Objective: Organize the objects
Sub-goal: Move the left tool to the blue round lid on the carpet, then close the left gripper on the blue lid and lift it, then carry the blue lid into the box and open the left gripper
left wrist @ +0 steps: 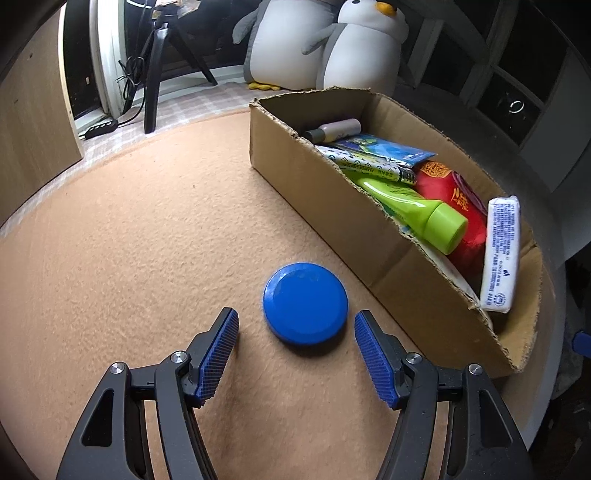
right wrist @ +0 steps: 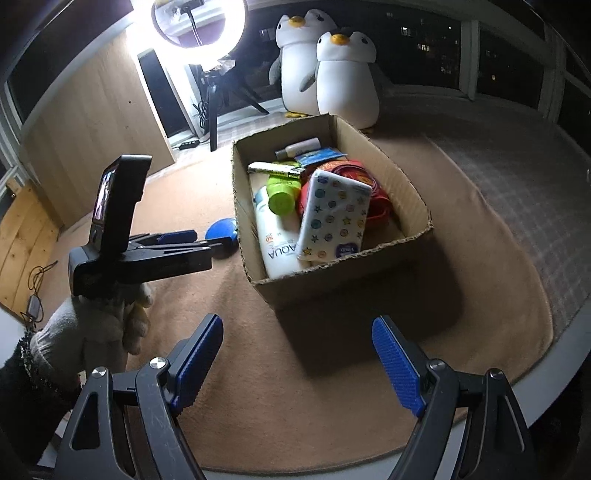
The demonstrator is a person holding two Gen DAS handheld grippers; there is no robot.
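Note:
A round blue lid (left wrist: 306, 303) lies flat on the tan felt mat, just left of a cardboard box (left wrist: 332, 206). My left gripper (left wrist: 295, 317) is open, its blue pads either side of the lid's near edge, not touching it. In the right wrist view the left gripper (right wrist: 207, 240) reaches toward the lid (right wrist: 221, 229) beside the box (right wrist: 343, 275). The box holds a green tube (left wrist: 413, 210), a red pouch (left wrist: 458, 199), a tissue pack (right wrist: 336, 218) and a white AQUA bottle (right wrist: 275, 243). My right gripper (right wrist: 297, 328) is open and empty, in front of the box.
Two plush penguins (right wrist: 332, 70) stand behind the box. A ring light on a tripod (right wrist: 199, 26) stands at the back left, with cables and a power strip (left wrist: 101, 127) on the floor. A wooden panel (right wrist: 92, 136) is at the left. The mat's curved edge (right wrist: 509, 384) is at the right.

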